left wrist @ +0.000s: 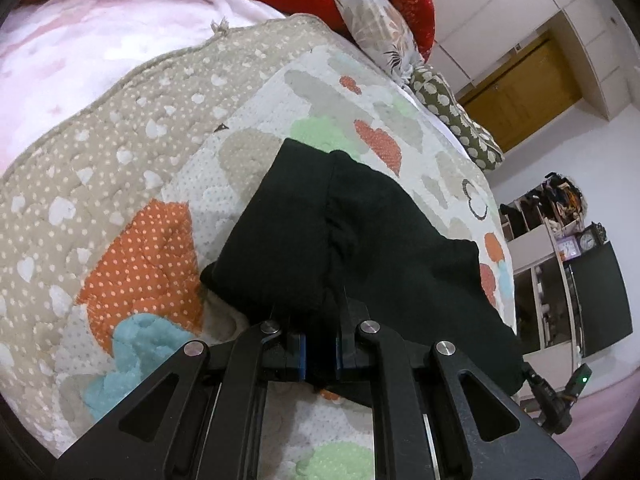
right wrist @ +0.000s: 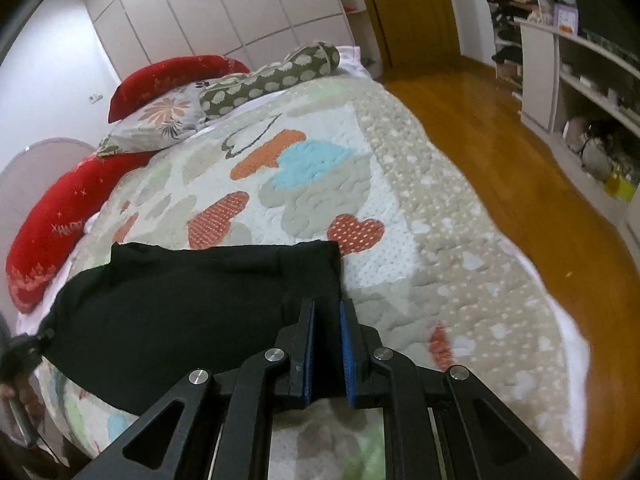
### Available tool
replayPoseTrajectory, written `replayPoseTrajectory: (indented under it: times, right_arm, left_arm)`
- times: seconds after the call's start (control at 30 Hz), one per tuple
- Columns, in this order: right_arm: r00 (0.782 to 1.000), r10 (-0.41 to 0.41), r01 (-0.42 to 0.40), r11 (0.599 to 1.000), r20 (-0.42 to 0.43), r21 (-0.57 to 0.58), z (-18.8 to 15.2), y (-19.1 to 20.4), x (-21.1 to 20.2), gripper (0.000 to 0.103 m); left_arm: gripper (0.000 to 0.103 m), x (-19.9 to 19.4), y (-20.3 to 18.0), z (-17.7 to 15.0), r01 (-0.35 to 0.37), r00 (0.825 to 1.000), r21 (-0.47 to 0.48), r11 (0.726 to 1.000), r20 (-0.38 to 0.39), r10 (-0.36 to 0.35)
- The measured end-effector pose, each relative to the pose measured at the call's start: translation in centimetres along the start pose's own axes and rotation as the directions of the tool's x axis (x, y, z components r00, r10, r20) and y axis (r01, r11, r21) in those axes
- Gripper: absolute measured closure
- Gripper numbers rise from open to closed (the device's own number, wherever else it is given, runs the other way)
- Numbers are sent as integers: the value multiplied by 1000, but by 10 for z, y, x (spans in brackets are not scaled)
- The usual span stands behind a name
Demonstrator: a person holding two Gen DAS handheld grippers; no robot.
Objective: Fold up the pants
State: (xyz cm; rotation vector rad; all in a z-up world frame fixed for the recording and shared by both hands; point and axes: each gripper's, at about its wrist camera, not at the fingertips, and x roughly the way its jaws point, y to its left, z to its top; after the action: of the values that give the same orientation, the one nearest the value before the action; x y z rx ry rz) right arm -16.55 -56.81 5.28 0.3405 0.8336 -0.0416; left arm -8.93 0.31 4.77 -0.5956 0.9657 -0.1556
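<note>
A quilted bedspread (right wrist: pixel 400 216) printed with orange, blue, green and grey hearts covers the bed, with a dotted beige border running along its edge beside the polished wooden floor (right wrist: pixel 500 140). At the head of the bed lie long red pillows (right wrist: pixel 60 216), a flowered pillow (right wrist: pixel 160 120) and an olive bolster (right wrist: pixel 272 74) patterned with pale shapes; white wardrobe doors (right wrist: pixel 192 12) and a wooden door (right wrist: pixel 404 8) stand behind them. The black pants (right wrist: pixel 192 300) are spread on the bedspread near its foot-side edge, already doubled into a compact dark shape, with a vertical seam ridge (left wrist: pixel 332 232) visible in the left wrist view. The left gripper (left wrist: pixel 320 350) is closed down on the near edge of the pants, black cloth filling the narrow gap between its blue pads (left wrist: pixel 302 356). The right gripper (right wrist: pixel 326 344) likewise pinches the pants at their near right corner, the fabric bunched between its blue pads (right wrist: pixel 348 354) with the jaws only narrowly apart. In the right wrist view the left gripper's body shows dimly at the far left edge, at the opposite end of the cloth.
</note>
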Motion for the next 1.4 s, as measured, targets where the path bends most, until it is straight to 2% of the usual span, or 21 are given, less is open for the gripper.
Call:
replayPoseTrajectory:
  times: [0.1, 0.13, 0.2, 0.27, 0.3, 0.37, 0.4, 0.47, 0.6, 0.73, 0.83, 0.87, 0.9, 0.97, 1.07, 1.1, 1.13, 1.17, 1.23, 1.33, 1.4]
  right_arm:
    - [999, -40, 40, 999, -21, 14, -1, -8, -4, 90]
    - [997, -76, 77, 997, -29, 26, 0, -10, -5, 87]
    - [992, -123, 124, 991, -30, 42, 0, -13, -12, 73]
    - [995, -102, 102, 994, 5, 37, 3, -6, -21, 55]
    - [996, -94, 93, 995, 14, 28, 4, -2, -23, 55]
    - [998, -60, 60, 998, 19, 1, 9, 14, -26, 54]
    - [999, -25, 25, 1000, 20, -18, 12, 25, -24, 54]
    - [997, 71, -71, 995, 4, -65, 15, 53, -13, 54]
    - [979, 196, -201, 972, -50, -125, 21, 106, 20, 54]
    - [960, 257, -273, 943, -107, -189, 32, 163, 61, 54]
    - [959, 248, -278, 920, -138, -277, 38, 204, 89, 54]
    - [961, 240, -272, 915, -140, -297, 39, 212, 96, 54]
    - [962, 231, -267, 908, -145, -322, 41, 222, 104, 54]
    - [958, 240, -282, 893, -159, -351, 43, 241, 121, 54]
    - [953, 245, -296, 879, -179, -373, 44, 254, 143, 54]
    - [950, 248, -306, 870, -191, -387, 42, 259, 151, 57]
    - [953, 230, -292, 867, -197, -404, 40, 261, 159, 74]
    - [959, 200, -268, 866, -199, -422, 38, 263, 165, 83]
    - [964, 193, -254, 870, -181, -422, 41, 263, 171, 85]
    - [981, 151, -188, 891, -120, -414, 51, 259, 175, 86]
    - [977, 155, -201, 902, -149, -381, 53, 256, 189, 86]
  left_arm:
    - [95, 4, 2, -3, -25, 1000, 0, 1000, -4, 25]
    - [95, 5, 4, -5, -35, 999, 2, 999, -5, 35]
    - [93, 6, 3, -6, -65, 998, 13, 998, -5, 65]
    - [91, 3, 1, -6, -85, 996, 36, 996, 7, 85]
    - [87, 1, 0, -5, -103, 995, 48, 994, 18, 102]
    - [83, -7, -3, -4, -154, 987, 63, 986, 52, 151]
    - [77, -11, -2, -3, -171, 984, 61, 983, 68, 167]
    - [69, -17, 0, -2, -163, 983, 50, 985, 91, 158]
    - [68, -26, -4, -1, -173, 979, 54, 984, 120, 165]
    - [61, -38, -12, -1, -202, 968, 79, 976, 164, 188]
    - [61, -48, -8, 0, -344, 919, 90, 935, 237, 315]
    - [61, -52, -3, 2, -365, 907, 72, 928, 254, 337]
    - [61, -55, 3, 5, -351, 908, 42, 935, 258, 329]
    - [61, -55, 10, 9, -276, 934, 18, 961, 240, 263]
    - [60, -44, 2, 12, -248, 947, 35, 968, 218, 235]
    - [60, -38, -3, 13, -232, 954, 44, 972, 207, 218]
    - [60, -32, -9, 14, -214, 960, 57, 975, 196, 199]
    - [60, -22, -17, 15, -193, 967, 79, 978, 183, 176]
    - [60, -10, -27, 17, -197, 970, 110, 974, 168, 177]
    - [60, 16, -34, 20, -216, 969, 139, 967, 149, 195]
    - [60, 37, -30, 22, -244, 966, 134, 961, 119, 229]
